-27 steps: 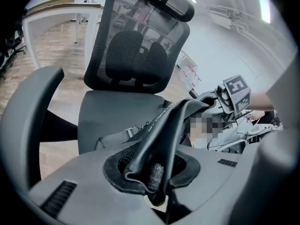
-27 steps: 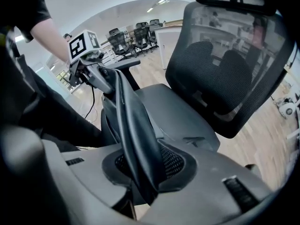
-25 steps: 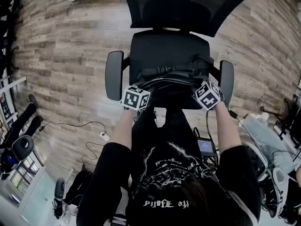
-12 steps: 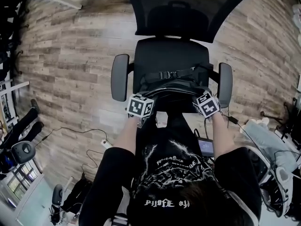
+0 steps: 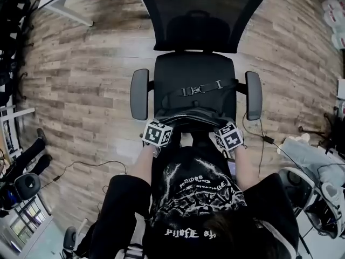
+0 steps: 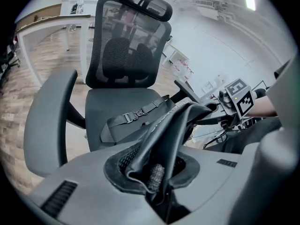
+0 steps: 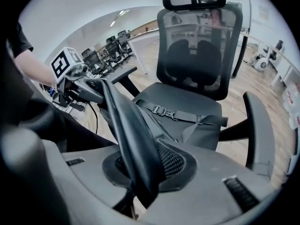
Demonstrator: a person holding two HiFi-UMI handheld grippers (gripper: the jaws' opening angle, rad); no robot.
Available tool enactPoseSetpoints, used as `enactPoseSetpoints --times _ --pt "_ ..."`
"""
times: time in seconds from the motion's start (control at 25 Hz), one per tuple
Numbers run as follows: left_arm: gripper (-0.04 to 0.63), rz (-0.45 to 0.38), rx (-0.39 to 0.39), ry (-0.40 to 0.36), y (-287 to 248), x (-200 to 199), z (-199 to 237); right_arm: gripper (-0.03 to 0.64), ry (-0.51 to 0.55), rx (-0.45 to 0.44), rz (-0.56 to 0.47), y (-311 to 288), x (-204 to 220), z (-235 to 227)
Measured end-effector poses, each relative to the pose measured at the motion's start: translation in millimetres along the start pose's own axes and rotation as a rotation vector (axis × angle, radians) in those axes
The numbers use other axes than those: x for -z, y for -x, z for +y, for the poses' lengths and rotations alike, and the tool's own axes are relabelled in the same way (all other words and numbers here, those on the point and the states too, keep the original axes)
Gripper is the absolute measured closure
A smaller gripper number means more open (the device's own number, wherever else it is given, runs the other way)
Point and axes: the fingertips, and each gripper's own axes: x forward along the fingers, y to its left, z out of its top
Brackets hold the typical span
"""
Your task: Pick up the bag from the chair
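Black bag [image 5: 190, 116] stretches between the left gripper [image 6: 157, 182] and right gripper [image 7: 140, 182], each clamped on one end

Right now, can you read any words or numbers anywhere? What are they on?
Nothing reads clearly enough to quote.
T-shirt: fancy white lettering, upside down in the head view, unreadable.
bag: a thin line of tiny light print along its edge, too small to read.
marker cubes: only black-and-white square patterns, no words or numbers.
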Motion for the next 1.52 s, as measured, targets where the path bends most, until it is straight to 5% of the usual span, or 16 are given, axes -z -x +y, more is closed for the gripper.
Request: enactPoseSetpoints --times 0.4,1.0,1.52 --pt "0.526 -0.078 0.006 -0.039 38.8 22.0 -8.8 0.529 0.039 0.087 -0.055 31.6 0.3 40.5" --pt "0.526 -0.139 -0.011 -0.036 92.4 5.7 -15.9 0.526 0.017 0.24 -0.127 84.2 -33.7 66.3" --pt "0.525 -0.225 0.013 -0.111 150.5 -14.3 -19.7 0.528 0.085 0.292 -0.205 129.6 -74.6 94.4"
